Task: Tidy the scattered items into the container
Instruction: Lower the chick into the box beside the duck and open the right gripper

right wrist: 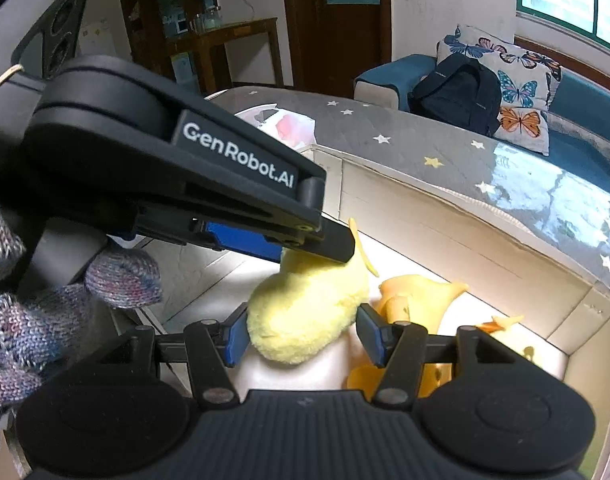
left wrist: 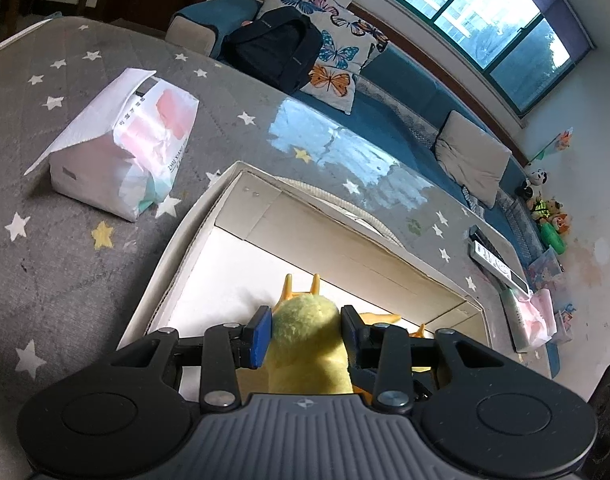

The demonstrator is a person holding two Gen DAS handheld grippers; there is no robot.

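Note:
A yellow plush toy (left wrist: pixel 307 332) with orange feet sits between the blue pads of my left gripper (left wrist: pixel 305 336), which is shut on it over the open cardboard box (left wrist: pixel 345 248). In the right wrist view the left gripper (right wrist: pixel 317 248) reaches in from the left and holds the plush toy (right wrist: pixel 305 312) just above the box floor (right wrist: pixel 209 304). My right gripper (right wrist: pixel 303 336) is open, its pads at either side of the toy's lower end, apart from it. Other yellow and orange toys (right wrist: pixel 421 300) lie in the box beside it.
The box stands on a grey star-patterned table (left wrist: pixel 65 240). A tissue pack (left wrist: pixel 121 152) lies to the left of the box. Remote controls (left wrist: pixel 493 260) and another tissue pack (left wrist: pixel 533 316) lie at the right. A blue sofa with a black backpack (left wrist: pixel 273 52) stands behind.

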